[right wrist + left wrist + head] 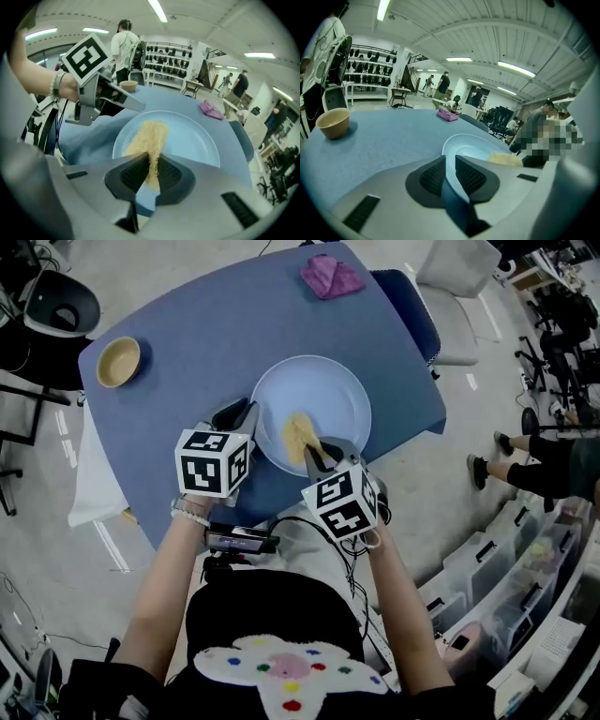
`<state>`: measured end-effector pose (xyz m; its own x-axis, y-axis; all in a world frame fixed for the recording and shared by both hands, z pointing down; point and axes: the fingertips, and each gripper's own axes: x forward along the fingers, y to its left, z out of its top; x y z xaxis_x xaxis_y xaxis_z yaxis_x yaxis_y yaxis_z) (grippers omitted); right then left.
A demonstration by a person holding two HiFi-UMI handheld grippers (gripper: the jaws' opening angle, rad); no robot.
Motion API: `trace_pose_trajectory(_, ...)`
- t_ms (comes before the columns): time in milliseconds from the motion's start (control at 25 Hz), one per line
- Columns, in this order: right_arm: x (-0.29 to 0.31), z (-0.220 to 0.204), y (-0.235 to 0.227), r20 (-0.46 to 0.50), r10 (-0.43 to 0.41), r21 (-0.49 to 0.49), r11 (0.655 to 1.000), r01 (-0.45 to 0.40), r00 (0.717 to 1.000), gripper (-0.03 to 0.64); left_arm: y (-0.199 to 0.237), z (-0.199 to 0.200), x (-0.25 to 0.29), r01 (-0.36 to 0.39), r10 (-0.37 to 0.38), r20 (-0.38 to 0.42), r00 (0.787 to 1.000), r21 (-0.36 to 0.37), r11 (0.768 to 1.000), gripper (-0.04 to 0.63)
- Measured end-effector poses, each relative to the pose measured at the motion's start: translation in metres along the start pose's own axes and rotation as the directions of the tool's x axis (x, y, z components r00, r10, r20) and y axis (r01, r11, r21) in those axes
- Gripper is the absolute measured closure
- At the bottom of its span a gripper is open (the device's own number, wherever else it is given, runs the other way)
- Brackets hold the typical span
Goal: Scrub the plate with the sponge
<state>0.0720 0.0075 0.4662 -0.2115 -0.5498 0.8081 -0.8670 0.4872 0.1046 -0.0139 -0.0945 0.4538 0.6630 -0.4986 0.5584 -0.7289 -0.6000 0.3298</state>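
A round pale blue plate (330, 381) lies near the front edge of a blue-topped table (206, 324). A flat yellow sponge (298, 432) rests on the plate's near half. The right gripper (323, 448) is closed on the sponge's near end and squeezes it thin between both pads. The rest of the sponge lies spread towards the plate's middle. The left gripper (241, 414) reaches over the plate's left rim. Its 2 jaws stand slightly apart with the rim between the pads, not clamped on it. In the head view the right gripper's body covers the sponge's near end and the plate's near rim. A small tan bowl (118, 361) stands well apart at the table's left corner. A crumpled purple cloth (332, 277) lies at the far edge. A dark blue chair (410, 306) stands just beside the table's right side.
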Motion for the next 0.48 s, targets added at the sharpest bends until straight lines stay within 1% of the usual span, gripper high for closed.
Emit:
trace_pose_trajectory(120, -0.016, 0.012, -0.005, 0.098, -0.058, 0.084, 0.995, 0.05, 0.993, 0.575, -0.009, 0.008, -0.016, 0.045, -0.047, 0.024, 0.999, 0.043, 0.998, 0.541)
trace_pose_trajectory(240, -0.033, 0.022, -0.01, 0.175, -0.121, 0.156, 0.983, 0.094, 0.977, 0.575, -0.02, 0.017, -0.034, 0.085, -0.089, 0.052, 0.995, 0.081, 0.993, 0.563)
trace_pose_trajectory(360, -0.052, 0.029, -0.013, 0.229, -0.176, 0.199, 0.971, 0.131, 0.957, 0.575, -0.03, 0.025, -0.052, 0.107, -0.117, 0.081, 0.99, 0.122, 0.987, 0.574)
trace_pose_trajectory(480, -0.069, 0.033, -0.015, 0.271, -0.214, 0.24, 0.959, 0.149, 0.939, 0.575, -0.04, 0.032, -0.065, 0.121, -0.141, 0.109, 0.984, 0.166, 0.979, 0.583)
